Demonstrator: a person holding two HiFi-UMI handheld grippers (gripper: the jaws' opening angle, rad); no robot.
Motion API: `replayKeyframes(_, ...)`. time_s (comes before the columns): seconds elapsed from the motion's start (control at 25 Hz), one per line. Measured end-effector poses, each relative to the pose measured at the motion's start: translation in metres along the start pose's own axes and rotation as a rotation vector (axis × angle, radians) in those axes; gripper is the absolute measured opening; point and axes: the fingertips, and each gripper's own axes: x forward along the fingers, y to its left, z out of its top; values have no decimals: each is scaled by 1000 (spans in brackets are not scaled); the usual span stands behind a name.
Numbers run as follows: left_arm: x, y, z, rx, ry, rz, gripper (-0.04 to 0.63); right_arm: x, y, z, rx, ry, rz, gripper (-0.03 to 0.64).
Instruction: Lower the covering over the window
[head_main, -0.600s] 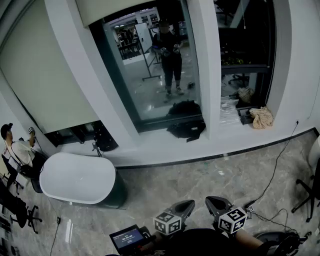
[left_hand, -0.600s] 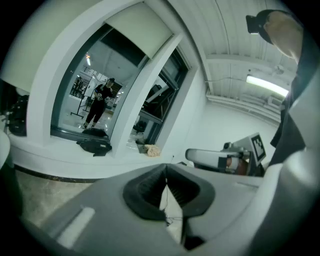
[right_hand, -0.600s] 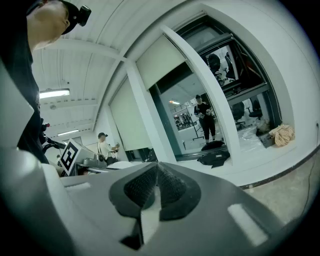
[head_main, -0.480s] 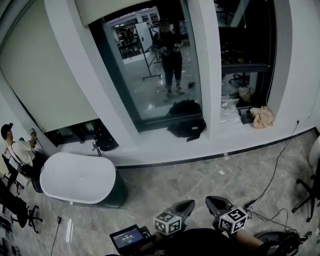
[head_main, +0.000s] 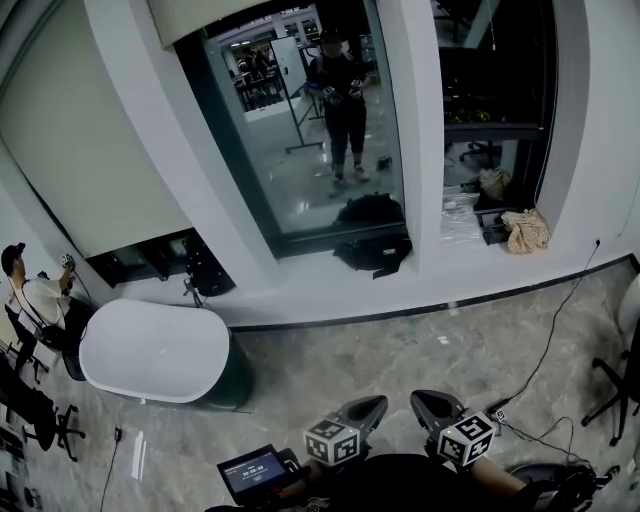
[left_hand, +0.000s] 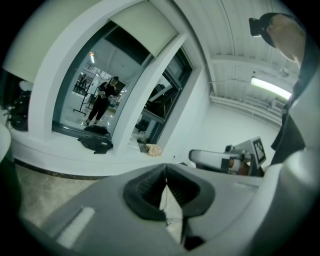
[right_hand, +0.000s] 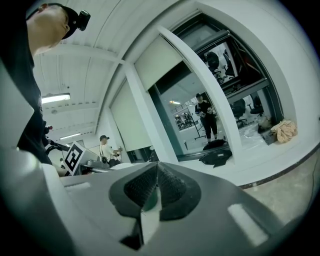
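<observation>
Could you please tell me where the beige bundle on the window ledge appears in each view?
Head view: beige bundle at the right, on the ledge.
Left gripper view: near the centre, slightly left.
Right gripper view: far right edge.
Shared landmark: black bag, left of it everywhere.

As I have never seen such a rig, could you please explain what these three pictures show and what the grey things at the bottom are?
There is no robot: a person holds a two-jaw gripper in each hand. The head view comes from a camera on the person's head, looking down; the left gripper and right gripper show at its bottom edge. The other two pictures come from cameras riding on the grippers, looking along their jaws. Both are shut and hold nothing. Ahead is a window whose roller blind is rolled up near the top. A white bathtub stands on the floor; a black bag and a crumpled beige cloth lie on the sill.
</observation>
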Motion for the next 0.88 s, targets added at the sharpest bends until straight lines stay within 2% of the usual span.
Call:
replayKeyframes(0.24,19,-2,9,21,42,-26,5,-5,-24,12,48,-31,-55,8)
replayKeyframes(0.4,41,16,21,43,63,-52,5,8,-49,22,92,-84,-94,8)
replayKeyframes(0.56,72,52,47,77,77,-104,3,39,-84,41,107,-135,-164,8)
replayKeyframes(0.68,99,90,82,104,69,-151,5,82,-104,71,108,-156,-194,8)
replayKeyframes(0.88,135,159,147,84,50,-205,5,163,-140,117,55,-184,-261,8)
